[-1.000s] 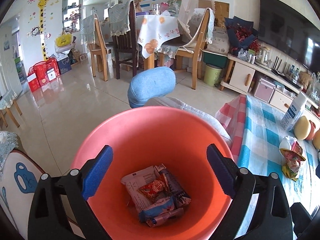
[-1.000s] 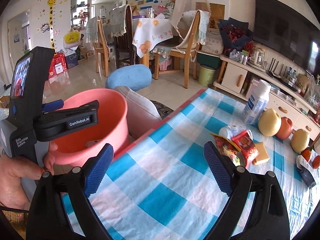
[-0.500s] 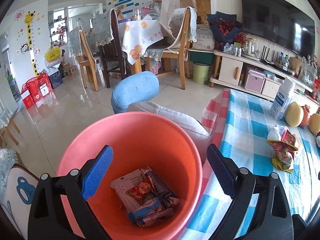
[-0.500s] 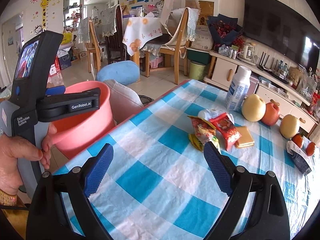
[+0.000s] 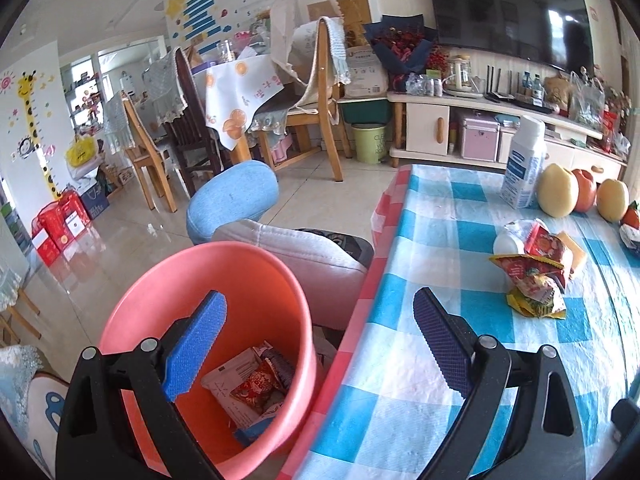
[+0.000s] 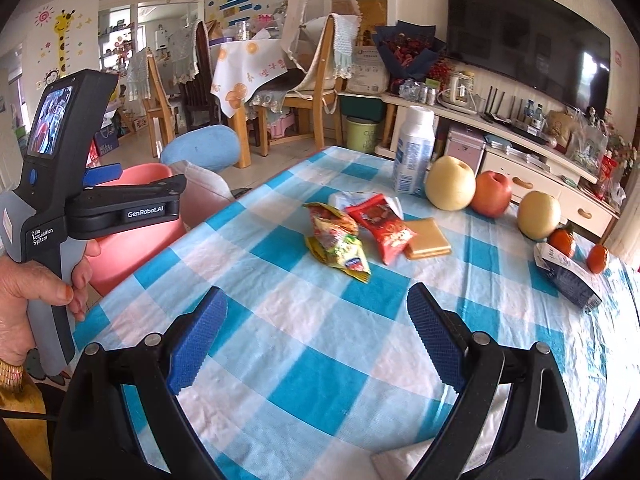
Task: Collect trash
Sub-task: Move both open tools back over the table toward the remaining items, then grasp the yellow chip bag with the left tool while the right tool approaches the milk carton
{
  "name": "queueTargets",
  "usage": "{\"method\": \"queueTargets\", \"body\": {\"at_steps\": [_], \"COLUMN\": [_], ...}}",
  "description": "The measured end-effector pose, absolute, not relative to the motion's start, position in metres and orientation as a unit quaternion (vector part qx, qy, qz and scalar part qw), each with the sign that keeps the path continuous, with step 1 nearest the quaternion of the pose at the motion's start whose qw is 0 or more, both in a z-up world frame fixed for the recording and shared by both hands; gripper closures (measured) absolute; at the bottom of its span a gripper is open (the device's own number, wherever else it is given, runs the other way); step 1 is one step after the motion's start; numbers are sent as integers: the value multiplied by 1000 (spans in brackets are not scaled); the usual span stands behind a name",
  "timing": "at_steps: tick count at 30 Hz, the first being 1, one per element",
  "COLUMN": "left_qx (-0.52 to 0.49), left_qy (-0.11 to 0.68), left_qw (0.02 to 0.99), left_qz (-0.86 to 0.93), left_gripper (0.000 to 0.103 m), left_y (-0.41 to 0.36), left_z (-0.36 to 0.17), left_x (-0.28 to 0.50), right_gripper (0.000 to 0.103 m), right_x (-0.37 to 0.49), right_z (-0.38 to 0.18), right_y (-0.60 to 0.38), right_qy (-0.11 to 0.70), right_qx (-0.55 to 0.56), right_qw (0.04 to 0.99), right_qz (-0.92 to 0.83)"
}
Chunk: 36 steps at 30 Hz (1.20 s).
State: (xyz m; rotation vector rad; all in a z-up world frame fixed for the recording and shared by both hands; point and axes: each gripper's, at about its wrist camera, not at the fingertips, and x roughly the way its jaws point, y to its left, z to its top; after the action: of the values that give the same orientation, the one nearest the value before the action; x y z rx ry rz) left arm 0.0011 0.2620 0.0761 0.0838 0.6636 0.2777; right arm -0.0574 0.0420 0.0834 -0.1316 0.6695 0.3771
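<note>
The left gripper (image 5: 316, 340) hangs with its ribbed blue fingers (image 5: 196, 344) spread wide and empty, one over the pink bin (image 5: 132, 312) and the other over the table (image 5: 400, 380) edge. The bin is smooth round plastic, standing on the floor just beside the table. The left wrist view looks down into it: crumpled foil and paper wrappers (image 5: 256, 388) lie flat on its bottom. The right wrist view shows only the bin's outer wall, partly behind the left gripper's black and grey handle, which a hand (image 6: 36, 304) grips.

The right gripper (image 6: 316, 332) is also released, fingers (image 6: 432, 340) apart over the wrinkled blue, white and pink checked cloth, holding nothing. Ahead of it, near the middle of the table, lies the remaining trash: a crinkled yellow-green snack bag (image 6: 340, 244) touching a shiny red packet (image 6: 384, 228), a flat tan square wafer pack (image 6: 428, 240) beside that, and a white crumpled wrapper (image 6: 348, 200) behind them. Beyond stand an upright white bottle (image 6: 412, 152), two round pale pears (image 6: 450, 184) and a red apple (image 6: 492, 194).

Only the right wrist view shows clearly the dark blue pouch (image 6: 568, 276) lying near the table's right edge and two small orange fruits (image 6: 598, 258) beside it; in the left wrist view they are cut off at the frame edge.
</note>
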Motion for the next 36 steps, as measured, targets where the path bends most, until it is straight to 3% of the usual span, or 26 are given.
{"method": "queueTargets", "body": {"at_steps": [22,36], "left_qx": [105,-12], "left_qy": [333,374], "left_qw": [937,923], "left_qz": [19,-90], "left_gripper": [9,9], "left_y": [176,139], "left_z": [63,36], "left_x": [6,43], "right_gripper": [11,11], "right_x": [-46,-10], "right_z": [84,80], "right_y": [-87,-198], "right_qy": [311,321], "right_qx": [25,73], "right_qw": [943,944], "right_qz": [114,30]}}
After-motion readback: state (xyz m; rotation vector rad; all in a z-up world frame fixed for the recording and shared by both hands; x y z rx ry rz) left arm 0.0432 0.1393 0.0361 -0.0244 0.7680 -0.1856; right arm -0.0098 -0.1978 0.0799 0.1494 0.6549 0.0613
